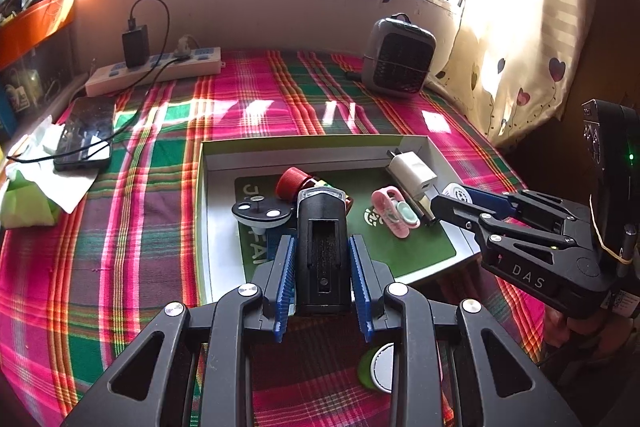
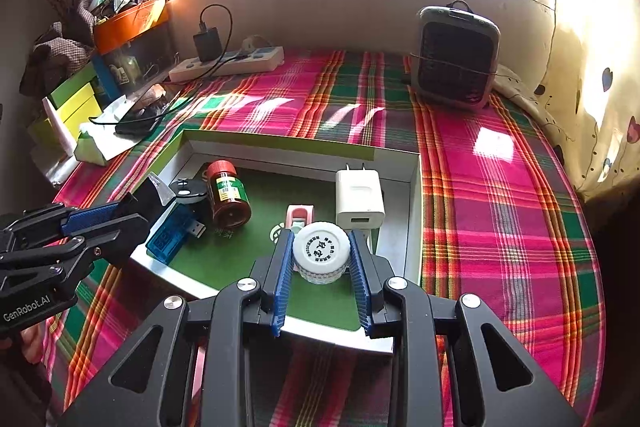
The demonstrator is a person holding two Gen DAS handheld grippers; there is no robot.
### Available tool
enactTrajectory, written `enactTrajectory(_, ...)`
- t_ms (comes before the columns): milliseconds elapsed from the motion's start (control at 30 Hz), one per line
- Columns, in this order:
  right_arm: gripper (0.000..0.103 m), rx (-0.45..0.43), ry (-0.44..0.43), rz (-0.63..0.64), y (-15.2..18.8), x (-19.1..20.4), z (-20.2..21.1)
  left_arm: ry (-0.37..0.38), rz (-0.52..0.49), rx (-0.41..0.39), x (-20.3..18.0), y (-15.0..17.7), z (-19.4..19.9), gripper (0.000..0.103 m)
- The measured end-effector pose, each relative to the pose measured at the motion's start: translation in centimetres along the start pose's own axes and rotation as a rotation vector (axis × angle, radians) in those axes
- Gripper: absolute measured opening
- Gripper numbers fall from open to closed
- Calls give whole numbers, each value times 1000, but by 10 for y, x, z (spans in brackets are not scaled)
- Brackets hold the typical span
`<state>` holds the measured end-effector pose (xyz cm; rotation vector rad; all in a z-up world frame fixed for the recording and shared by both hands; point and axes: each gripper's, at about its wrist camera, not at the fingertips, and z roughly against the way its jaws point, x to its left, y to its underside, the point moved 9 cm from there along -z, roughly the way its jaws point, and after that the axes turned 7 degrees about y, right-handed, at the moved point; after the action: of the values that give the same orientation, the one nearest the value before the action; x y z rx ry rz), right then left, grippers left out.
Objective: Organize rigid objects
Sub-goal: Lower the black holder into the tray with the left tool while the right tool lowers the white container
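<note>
A shallow white box (image 1: 304,151) with a green floor lies on the plaid cloth. My left gripper (image 1: 322,247) is shut on a black bike light (image 1: 322,247), held over the box's near edge. My right gripper (image 2: 320,251) is shut on a small clear jar with a white cap (image 2: 321,245), above the box's near right part; it also shows in the left wrist view (image 1: 460,203). In the box lie a red-capped brown bottle (image 2: 228,195), a white charger (image 2: 359,199), a pink clip (image 1: 394,213), a blue USB device (image 2: 172,233) and a black round gadget (image 1: 262,213).
A grey fan heater (image 1: 398,57) stands at the back right. A power strip (image 1: 156,71) with a black adapter and a phone (image 1: 84,135) on tissues lie at the left. A round white and green item (image 1: 380,367) lies under my left gripper. A curtain (image 1: 520,27) hangs right.
</note>
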<state>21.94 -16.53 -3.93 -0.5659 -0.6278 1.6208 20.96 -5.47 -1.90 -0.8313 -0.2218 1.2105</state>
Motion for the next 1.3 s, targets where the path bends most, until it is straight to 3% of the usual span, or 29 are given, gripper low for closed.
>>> enactTrajectory(1300, 29, 48, 6, 8, 6, -3, -24, 50, -68, 84, -16, -8, -51, 24)
